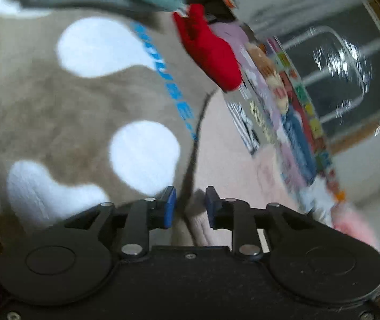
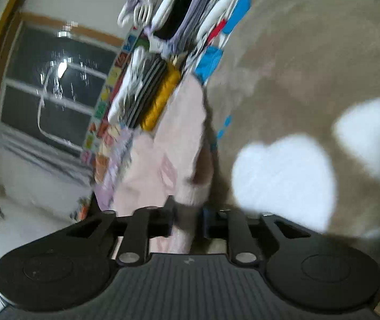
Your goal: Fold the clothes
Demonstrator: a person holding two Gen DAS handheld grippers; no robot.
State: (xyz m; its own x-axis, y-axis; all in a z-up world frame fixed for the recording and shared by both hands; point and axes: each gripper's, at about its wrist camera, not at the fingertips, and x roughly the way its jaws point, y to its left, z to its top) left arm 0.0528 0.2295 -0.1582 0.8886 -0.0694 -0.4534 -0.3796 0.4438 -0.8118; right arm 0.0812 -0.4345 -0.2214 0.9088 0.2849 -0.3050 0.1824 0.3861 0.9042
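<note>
Both views are blurring with motion, so fine detail is hard to read. The left gripper (image 1: 188, 204) is pinching a ribbed edge of a pale pink garment (image 1: 224, 149), its blue-padded fingers (image 1: 169, 205) sitting close on either side of the fabric with only the cloth between them. The right gripper (image 2: 187, 220) is likewise clamping the same pink garment (image 2: 182, 138), a fuzzy cuff-like fold bulging just above its black fingers (image 2: 167, 216). The garment is hanging stretched between the two tools, above a taupe blanket (image 1: 64, 112) patterned with white hearts and a line of blue lettering, which is filling one side of each view. In the left wrist view, a red piece of clothing (image 1: 208, 50) is lying beyond the pink fabric, beside a colourful printed mat (image 1: 291, 122). In the right wrist view, a stack of folded clothes (image 2: 152, 93), including striped and mustard-yellow pieces, is resting along the mat's edge. A dark window (image 2: 54, 90) with white bars is showing in the background.
</note>
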